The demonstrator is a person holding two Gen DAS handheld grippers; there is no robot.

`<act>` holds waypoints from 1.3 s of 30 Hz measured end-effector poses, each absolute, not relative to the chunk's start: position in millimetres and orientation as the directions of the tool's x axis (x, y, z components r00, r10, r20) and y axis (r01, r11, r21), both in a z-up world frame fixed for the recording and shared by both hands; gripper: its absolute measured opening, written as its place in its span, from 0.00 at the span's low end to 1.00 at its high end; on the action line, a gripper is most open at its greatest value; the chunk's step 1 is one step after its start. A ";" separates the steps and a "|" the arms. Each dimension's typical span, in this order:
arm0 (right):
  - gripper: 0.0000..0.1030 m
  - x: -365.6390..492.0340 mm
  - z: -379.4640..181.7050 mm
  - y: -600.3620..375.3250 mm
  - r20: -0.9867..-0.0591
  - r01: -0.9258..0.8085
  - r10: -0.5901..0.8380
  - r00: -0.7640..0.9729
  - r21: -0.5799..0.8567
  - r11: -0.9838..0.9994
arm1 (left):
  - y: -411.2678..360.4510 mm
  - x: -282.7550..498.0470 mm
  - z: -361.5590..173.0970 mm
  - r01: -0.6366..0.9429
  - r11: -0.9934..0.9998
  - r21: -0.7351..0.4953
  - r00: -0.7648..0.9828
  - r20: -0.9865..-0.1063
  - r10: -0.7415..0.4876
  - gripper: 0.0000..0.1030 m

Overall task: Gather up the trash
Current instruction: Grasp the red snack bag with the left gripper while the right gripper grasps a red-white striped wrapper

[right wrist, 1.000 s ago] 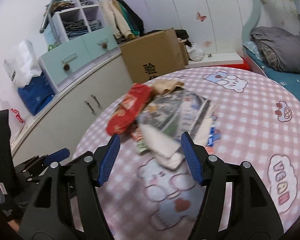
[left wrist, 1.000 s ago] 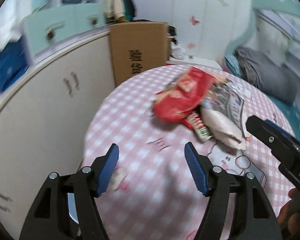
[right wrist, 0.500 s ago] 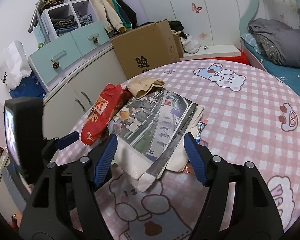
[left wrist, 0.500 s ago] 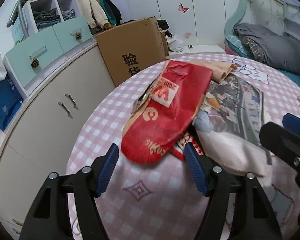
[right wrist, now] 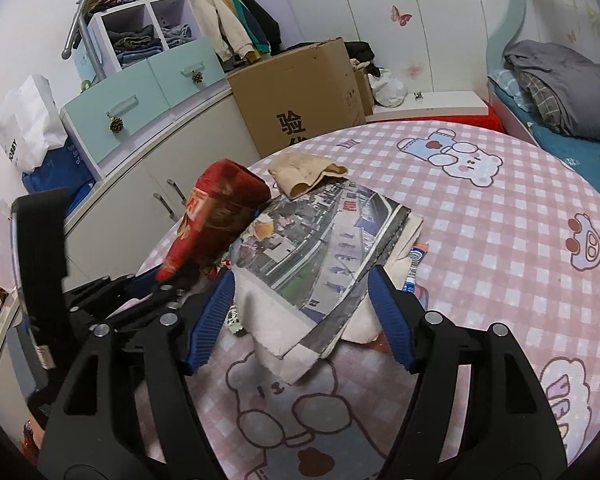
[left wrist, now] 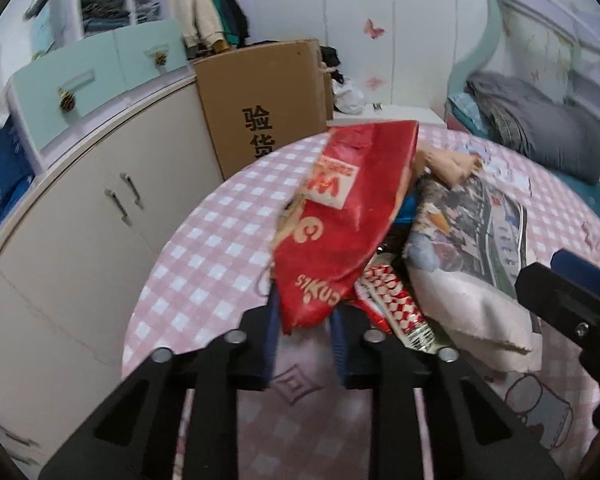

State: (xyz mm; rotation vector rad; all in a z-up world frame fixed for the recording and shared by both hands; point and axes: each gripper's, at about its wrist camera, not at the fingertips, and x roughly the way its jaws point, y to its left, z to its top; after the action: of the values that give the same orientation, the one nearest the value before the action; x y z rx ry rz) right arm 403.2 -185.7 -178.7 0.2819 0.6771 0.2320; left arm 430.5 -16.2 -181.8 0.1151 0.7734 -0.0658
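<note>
A pile of trash lies on the round pink checked table (right wrist: 500, 248). My left gripper (left wrist: 304, 332) is shut on the near end of a red snack bag (left wrist: 352, 216), which stands lifted off the pile; it also shows in the right wrist view (right wrist: 216, 216). My right gripper (right wrist: 300, 316) is open, its jaws either side of a folded newspaper (right wrist: 324, 248) that lies on a pale cloth (right wrist: 276, 328). A red-and-white checked wrapper (left wrist: 396, 308) lies under the bag. A beige crumpled paper (right wrist: 304, 172) lies behind.
A cardboard box (right wrist: 300, 108) stands beyond the table against a white curved cabinet (left wrist: 84, 220). Mint drawers (right wrist: 140, 96) and shelves of clothes sit above. A bed with a grey blanket (right wrist: 560, 84) is at the right.
My left gripper moved forward and closed on the red snack bag, lifting its near end. My right gripper moved closer to the newspaper and stayed open.
</note>
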 end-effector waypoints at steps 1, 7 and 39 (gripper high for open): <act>0.67 402.6 -178.0 -183.4 -0.580 -0.126 0.305 0.756 0.328 0.936 | -12.0 427.4 -180.0 0.097 0.994 0.059 0.717 -0.697 -0.029 0.19; 0.62 398.7 -174.8 -157.8 -0.587 -0.188 0.338 0.736 0.302 0.935 | 19.0 404.9 -173.9 0.044 0.999 -0.032 0.736 -0.675 -0.053 0.13; 0.16 444.2 -209.7 -109.9 -0.740 -0.249 0.306 0.599 0.191 0.950 | 54.2 388.1 -191.8 0.052 0.985 -0.164 0.733 -0.663 -0.149 0.16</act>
State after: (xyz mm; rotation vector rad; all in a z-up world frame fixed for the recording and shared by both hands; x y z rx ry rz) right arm 444.2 -109.9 -209.7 0.0699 0.8712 0.3220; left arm 388.1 54.2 -191.8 -0.1382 0.7399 -0.1107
